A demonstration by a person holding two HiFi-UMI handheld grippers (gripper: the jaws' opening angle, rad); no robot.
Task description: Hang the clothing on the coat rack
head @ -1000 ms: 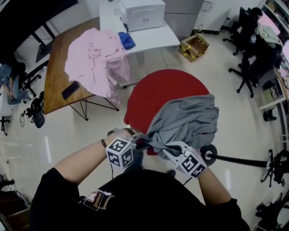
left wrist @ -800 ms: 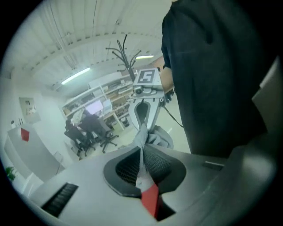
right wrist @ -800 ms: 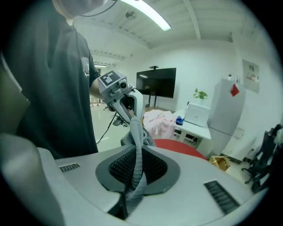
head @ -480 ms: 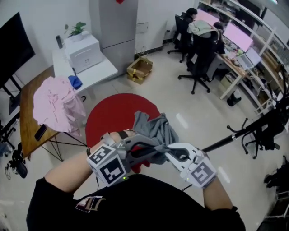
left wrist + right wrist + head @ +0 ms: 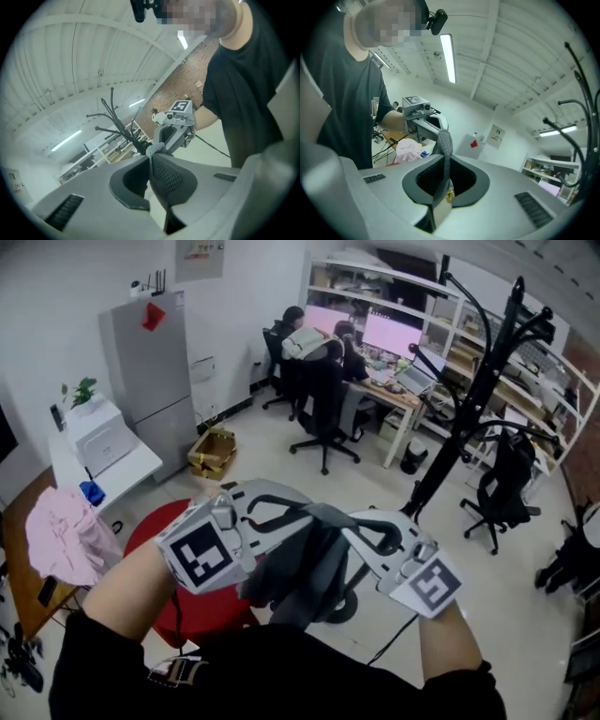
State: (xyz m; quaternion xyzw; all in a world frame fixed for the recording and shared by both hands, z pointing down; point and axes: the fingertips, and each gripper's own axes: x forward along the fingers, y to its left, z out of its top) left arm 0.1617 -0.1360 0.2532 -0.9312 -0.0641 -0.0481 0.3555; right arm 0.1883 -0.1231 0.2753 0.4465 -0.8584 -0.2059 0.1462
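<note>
1. Head view: We hold the grey clothing (image 5: 298,582) up in front of us with both grippers. The left gripper (image 5: 298,514) and the right gripper (image 5: 342,521) meet almost tip to tip, and the cloth hangs down from them in a bunch. The black coat rack (image 5: 473,395) stands farther off, and the cloth does not touch it. An open cardboard box (image 5: 212,454) sits on the floor near a tall grey cabinet (image 5: 150,362). We cannot tell what is in the box. A pink cloth (image 5: 61,538) lies on the wooden table (image 5: 11,563).
2. Left gripper view: Our left fingers are pressed together and pinch a small fold of the grey clothing (image 5: 153,149) at their tips. The right gripper (image 5: 176,129) is just past it.
3. Right gripper view: Our right fingers pinch a thin strip of the grey clothing (image 5: 443,140). They have just been closing tighter on it. The left gripper (image 5: 419,123) is just past the strip.
</note>
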